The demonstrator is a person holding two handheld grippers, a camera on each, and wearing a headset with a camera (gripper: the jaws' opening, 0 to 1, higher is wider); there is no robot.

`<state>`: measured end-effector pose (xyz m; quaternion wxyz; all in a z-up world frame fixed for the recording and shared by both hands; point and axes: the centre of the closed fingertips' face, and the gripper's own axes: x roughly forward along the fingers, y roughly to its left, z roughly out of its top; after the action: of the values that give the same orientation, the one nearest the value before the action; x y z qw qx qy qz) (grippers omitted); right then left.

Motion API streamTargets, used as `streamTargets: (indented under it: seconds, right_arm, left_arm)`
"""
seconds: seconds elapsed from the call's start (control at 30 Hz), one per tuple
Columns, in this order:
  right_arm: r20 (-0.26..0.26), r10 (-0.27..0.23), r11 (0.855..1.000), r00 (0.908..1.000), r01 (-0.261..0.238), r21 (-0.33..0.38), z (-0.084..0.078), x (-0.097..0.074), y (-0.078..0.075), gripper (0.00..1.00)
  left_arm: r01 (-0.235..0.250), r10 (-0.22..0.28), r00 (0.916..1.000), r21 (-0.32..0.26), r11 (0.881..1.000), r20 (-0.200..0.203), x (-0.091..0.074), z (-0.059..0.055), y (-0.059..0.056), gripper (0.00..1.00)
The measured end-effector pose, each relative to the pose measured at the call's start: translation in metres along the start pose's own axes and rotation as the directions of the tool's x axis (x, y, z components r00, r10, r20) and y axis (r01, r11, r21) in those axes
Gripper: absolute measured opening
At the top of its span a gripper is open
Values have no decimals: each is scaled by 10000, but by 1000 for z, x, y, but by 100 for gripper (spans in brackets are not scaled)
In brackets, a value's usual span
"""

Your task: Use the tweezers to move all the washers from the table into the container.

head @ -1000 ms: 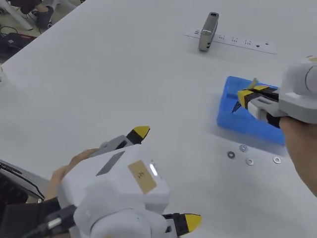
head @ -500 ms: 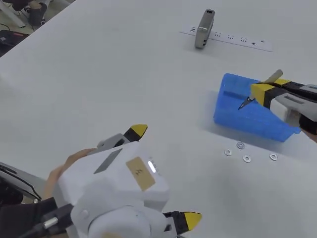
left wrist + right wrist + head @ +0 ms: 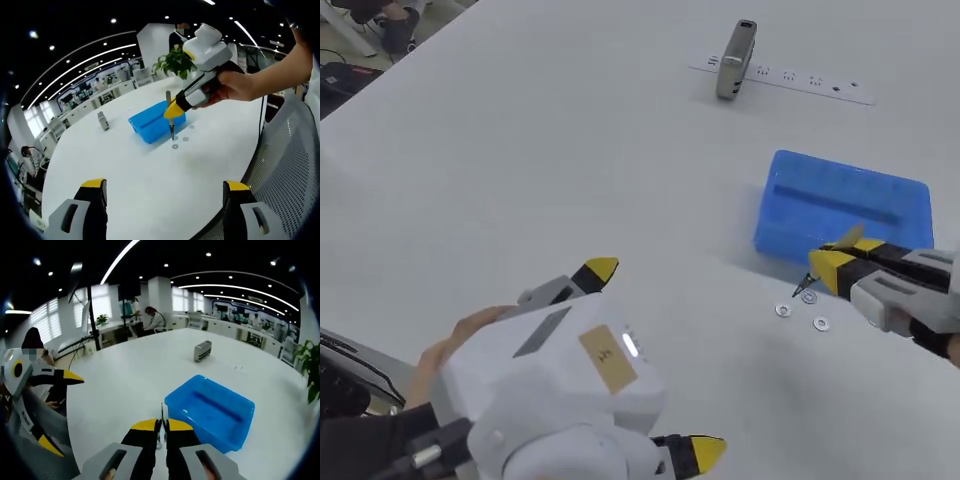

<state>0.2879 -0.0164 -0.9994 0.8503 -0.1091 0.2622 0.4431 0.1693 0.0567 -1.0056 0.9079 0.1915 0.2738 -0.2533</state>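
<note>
Blue container [image 3: 845, 195] lies just far of the washers [image 3: 783, 311] on the table [image 3: 570, 150]; my right gripper [image 3: 835, 265], clamped on the tweezers [image 3: 808, 282], hovers their tips at one washer, left gripper [image 3: 655, 360] spread and idle, so next, I reckon, comes a clean nip.

Blue rectangular open-top container [image 3: 845, 200] sits on white surface [image 3: 570, 150]. Three small metal washers [image 3: 808, 297] lie loose just beside it. Thin tweezers [image 3: 171, 129] upright, tips down, right by the washers.

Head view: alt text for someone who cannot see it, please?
The right hand-held gripper holds tweezers tip-down over three washers on a white table beside a blue container. The left hand-held gripper sits open in the foreground.
</note>
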Motion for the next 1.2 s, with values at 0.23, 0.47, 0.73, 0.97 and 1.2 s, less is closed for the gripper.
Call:
streamTargets:
  seconds: [0.23, 0.47, 0.73, 0.97, 1.2]
  right_arm:
    - [-272, 25, 9993, 9996, -35, -373, -6, 4, 6, 2]
    - [-423, 53, 9989, 9991, -73, -462, -12, 5, 7, 2]
    - [-392, -38, 9987, 9992, 18, -511, -16, 4, 3, 2]
    - [-352, -126, 9986, 9993, 108, -516, -16, 5, 1, 2]
    - [-297, -176, 9990, 9994, 163, -418, -15, 4, -2, 1]
  left_arm:
    - [22, -22, 9999, -38, 10000, -125, 1, -2, 0, 99]
    - [94, -94, 9996, -2, 10000, -268, 2, -5, -2, 98]
    - [149, -151, 9993, -46, 9999, -351, 2, -6, -2, 96]
    - [139, -140, 9991, -30, 9999, -412, 2, -7, -2, 96]
    - [115, -116, 9990, -36, 9999, -426, 1, -7, -2, 95]
